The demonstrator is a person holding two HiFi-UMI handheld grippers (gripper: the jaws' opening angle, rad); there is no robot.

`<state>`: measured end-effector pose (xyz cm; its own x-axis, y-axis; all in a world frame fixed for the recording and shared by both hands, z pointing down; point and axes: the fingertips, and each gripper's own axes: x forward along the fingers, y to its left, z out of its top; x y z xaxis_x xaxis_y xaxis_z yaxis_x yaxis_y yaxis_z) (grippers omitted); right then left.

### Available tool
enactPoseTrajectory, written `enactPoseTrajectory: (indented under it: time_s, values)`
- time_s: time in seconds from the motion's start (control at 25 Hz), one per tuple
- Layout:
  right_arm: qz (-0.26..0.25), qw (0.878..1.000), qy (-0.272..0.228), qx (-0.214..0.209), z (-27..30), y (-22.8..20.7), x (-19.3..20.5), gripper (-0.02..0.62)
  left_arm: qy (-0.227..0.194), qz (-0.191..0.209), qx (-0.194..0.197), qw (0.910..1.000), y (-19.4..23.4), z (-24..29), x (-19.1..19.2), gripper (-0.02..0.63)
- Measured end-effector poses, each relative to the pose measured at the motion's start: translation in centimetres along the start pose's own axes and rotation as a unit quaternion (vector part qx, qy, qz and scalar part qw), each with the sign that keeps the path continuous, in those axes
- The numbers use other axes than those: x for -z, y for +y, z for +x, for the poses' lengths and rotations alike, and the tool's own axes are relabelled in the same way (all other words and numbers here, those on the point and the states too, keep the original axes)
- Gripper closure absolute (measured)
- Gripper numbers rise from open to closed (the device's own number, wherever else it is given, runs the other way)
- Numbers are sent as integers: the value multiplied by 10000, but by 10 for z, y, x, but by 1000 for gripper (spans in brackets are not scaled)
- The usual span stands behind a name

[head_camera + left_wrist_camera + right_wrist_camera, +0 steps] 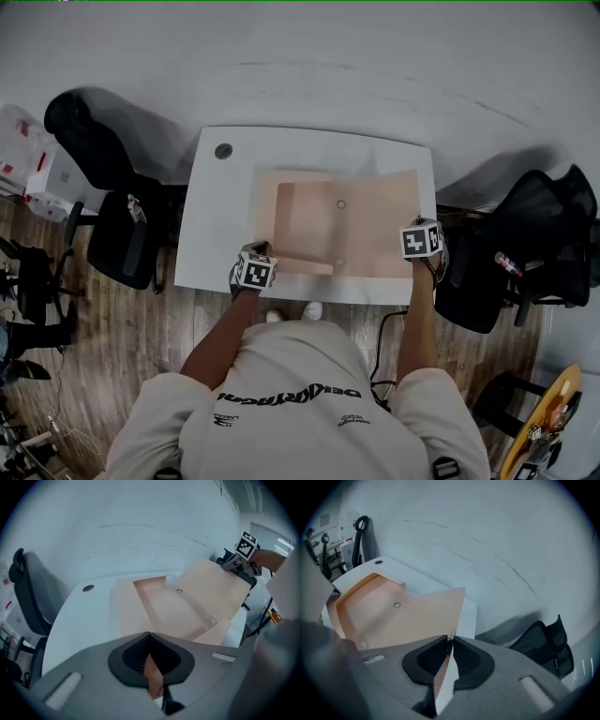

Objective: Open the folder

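— Spotted the folder yet?

— Yes. Lies open on the white worktop, peach-coloured, toward the 3 o'clock half. Back panel flat on the top; cover swung out to 3 o'clock and tilted up at its outer edge.

— Anything inside?

— A pocket panel toward 9 o'clock, with a small round fastener near the middle.

— And the left gripper?

— Sits at the folder's 7 o'clock corner, pointing down at the near edge. Fingers pressed together on a thin peach strip of the folder, with no gap visible in the left gripper view.

— Same for the right gripper?

— Much the same. Sits at the folder's 3 o'clock edge, well apart from the left one. Fingers nearly together, pinching the cover's edge: peach on one face, white on the other, standing almost on end between the pads in the right gripper view.

— Around the worktop?

— A round grommet near the 11 o'clock corner, clear of the folder. A black office chair at 9 o'clock, another at 3 o'clock. Wooden floor at 6 o'clock, under the person's feet.
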<state>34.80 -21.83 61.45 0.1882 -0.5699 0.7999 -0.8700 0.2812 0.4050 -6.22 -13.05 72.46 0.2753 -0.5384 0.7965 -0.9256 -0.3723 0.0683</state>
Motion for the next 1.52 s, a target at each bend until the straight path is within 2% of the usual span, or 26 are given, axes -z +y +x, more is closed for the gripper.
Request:
enactPoseTrajectory:
  time_s: [0.52,0.68,0.76,0.88,1.16,1.28,1.52]
  values:
    - [-197,9993,261,166,22,-3,20,558,23,65,-38,10000,1,0,0,607]
    - [-449,9978,385,305,35,-2,31,566,9,69,-44,10000,1,1,0,607]
    - [-554,9971,476,218,41,5,38,572,1,64,-39,10000,1,0,0,607]
    - [-406,9982,448,21,43,17,42,582,-21,72,-52,10000,0,0,-1,607]
    - [-61,9997,232,81,36,20,38,588,-88,107,-85,9999,0,-1,-1,607]
    - [-74,9998,155,89,33,27,36,592,-99,56,-55,9999,0,-2,0,607]
    - [212,9996,-152,115,21,38,28,594,-342,-69,-14,9994,2,-9,-8,607]
